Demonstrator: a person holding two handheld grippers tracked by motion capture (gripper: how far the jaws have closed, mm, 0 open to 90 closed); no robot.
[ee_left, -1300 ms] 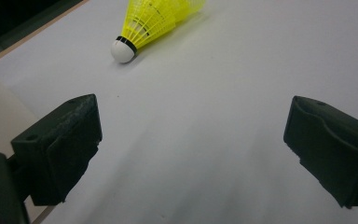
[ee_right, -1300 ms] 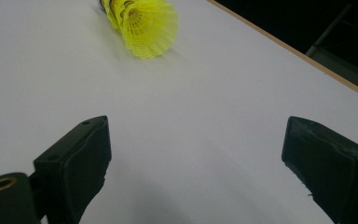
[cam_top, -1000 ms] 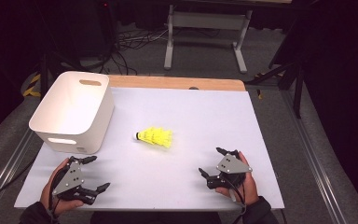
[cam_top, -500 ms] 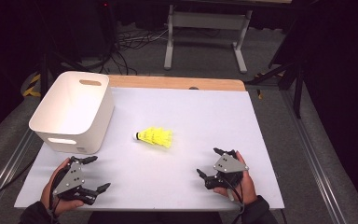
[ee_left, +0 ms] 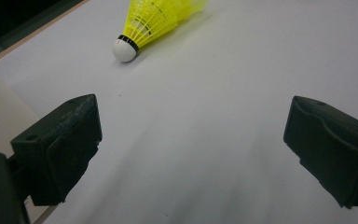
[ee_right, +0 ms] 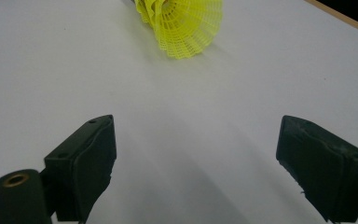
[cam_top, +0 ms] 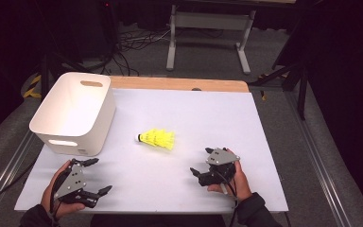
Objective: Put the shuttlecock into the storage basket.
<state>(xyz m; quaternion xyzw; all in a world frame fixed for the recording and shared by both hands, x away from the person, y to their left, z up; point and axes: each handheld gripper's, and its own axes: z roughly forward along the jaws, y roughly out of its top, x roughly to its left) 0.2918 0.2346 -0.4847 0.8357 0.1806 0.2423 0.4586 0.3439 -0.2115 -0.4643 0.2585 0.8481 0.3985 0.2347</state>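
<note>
A yellow shuttlecock (cam_top: 157,138) with a white cork tip lies on its side in the middle of the white table top (cam_top: 194,113), tip pointing left. My left gripper (cam_top: 96,176) rests near the front left corner, jaws wide apart and empty; in the left gripper view the shuttlecock (ee_left: 158,21) lies ahead of it. My right gripper (cam_top: 200,161) sits at the front right, open and empty, a short way from the shuttlecock's skirt (ee_right: 186,23).
A white plastic bin (cam_top: 74,112) with handle slots stands at the left of the table, empty inside. A wooden strip (cam_top: 179,84) runs along the far edge. Beyond it are a metal frame and cables on the floor.
My right gripper has shifted slightly left toward the shuttlecock. The left gripper and the shuttlecock have stayed put.
</note>
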